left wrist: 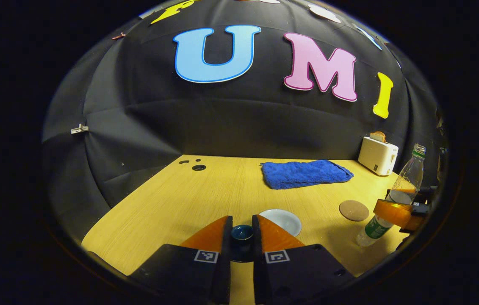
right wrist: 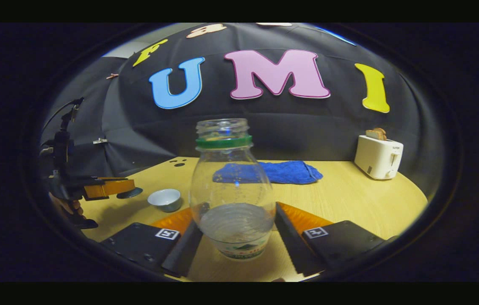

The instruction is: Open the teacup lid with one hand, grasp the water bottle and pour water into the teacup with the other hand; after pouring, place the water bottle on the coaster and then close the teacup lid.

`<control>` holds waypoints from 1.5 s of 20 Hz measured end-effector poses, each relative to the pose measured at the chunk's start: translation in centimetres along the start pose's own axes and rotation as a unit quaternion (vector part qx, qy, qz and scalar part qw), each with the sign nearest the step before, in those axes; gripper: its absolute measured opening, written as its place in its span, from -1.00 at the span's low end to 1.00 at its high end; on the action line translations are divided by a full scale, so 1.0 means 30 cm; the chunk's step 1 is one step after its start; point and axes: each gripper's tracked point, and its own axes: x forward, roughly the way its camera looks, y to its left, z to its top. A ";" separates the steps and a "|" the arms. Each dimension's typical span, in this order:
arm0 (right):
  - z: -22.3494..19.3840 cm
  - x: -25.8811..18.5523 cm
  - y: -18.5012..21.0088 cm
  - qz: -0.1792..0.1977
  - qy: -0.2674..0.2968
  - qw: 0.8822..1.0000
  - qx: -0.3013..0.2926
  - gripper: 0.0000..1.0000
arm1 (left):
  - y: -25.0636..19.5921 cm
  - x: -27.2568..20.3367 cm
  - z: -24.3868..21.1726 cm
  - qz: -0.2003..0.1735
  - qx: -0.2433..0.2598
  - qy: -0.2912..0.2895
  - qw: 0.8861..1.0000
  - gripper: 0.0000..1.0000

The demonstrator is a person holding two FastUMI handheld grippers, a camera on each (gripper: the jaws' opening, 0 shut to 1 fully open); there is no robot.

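A dark blue teacup lid (left wrist: 242,234) sits between the fingertips of my left gripper (left wrist: 242,224), which is shut on it. The white teacup (left wrist: 283,220) stands uncovered on the table just beyond and to the right. In the right gripper view the cup (right wrist: 165,199) sits right of the left gripper (right wrist: 110,187) and the lid (right wrist: 129,193) it holds. My right gripper (right wrist: 239,210) is shut on a clear, capless water bottle (right wrist: 231,186) with a green neck ring and a little water. The bottle (left wrist: 408,178) leans, near a round cork coaster (left wrist: 354,210).
A blue towel (left wrist: 305,173) lies toward the back of the wooden table (left wrist: 205,195). A white toaster (left wrist: 377,156) with bread in it stands at the back right. Small holes (left wrist: 198,167) mark the table's far left corner. A hand (right wrist: 67,207) holds the left gripper.
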 end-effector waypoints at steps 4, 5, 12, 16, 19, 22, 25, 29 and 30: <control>-0.001 0.015 0.010 0.004 0.009 1.000 -0.028 0.57 | 0.021 -0.024 0.004 0.010 -0.009 -0.005 1.000 -0.49; -0.004 0.017 0.023 0.008 0.017 0.999 -0.030 0.55 | 0.028 -0.026 0.002 0.013 -0.012 -0.007 1.000 -0.57; 0.075 0.057 0.065 0.040 0.028 0.988 -0.144 0.43 | 0.086 -0.094 0.033 0.029 -0.026 -0.023 0.999 -0.49; 0.125 0.116 0.097 0.063 0.020 0.987 -0.148 0.43 | 0.120 -0.137 0.048 0.036 -0.028 -0.031 0.998 -0.48; 0.164 0.162 0.058 0.032 0.023 0.977 -0.208 0.43 | 0.144 -0.158 0.058 0.037 -0.031 -0.037 0.998 -0.48; 0.209 0.229 -0.001 -0.010 0.011 0.956 -0.293 0.42 | 0.181 -0.170 0.065 0.039 -0.029 -0.041 0.998 -0.49; 0.232 0.286 -0.011 -0.025 0.000 0.929 -0.369 0.43 | 0.215 -0.178 0.049 0.041 -0.035 -0.037 0.998 -0.49; 0.197 0.350 0.027 -0.020 -0.003 0.900 -0.435 0.42 | 0.256 -0.176 0.033 0.046 -0.047 -0.032 0.997 -0.50; 0.184 0.363 0.032 -0.023 -0.001 0.893 -0.450 0.42 | 0.266 -0.175 0.031 0.045 -0.050 -0.031 0.997 -0.49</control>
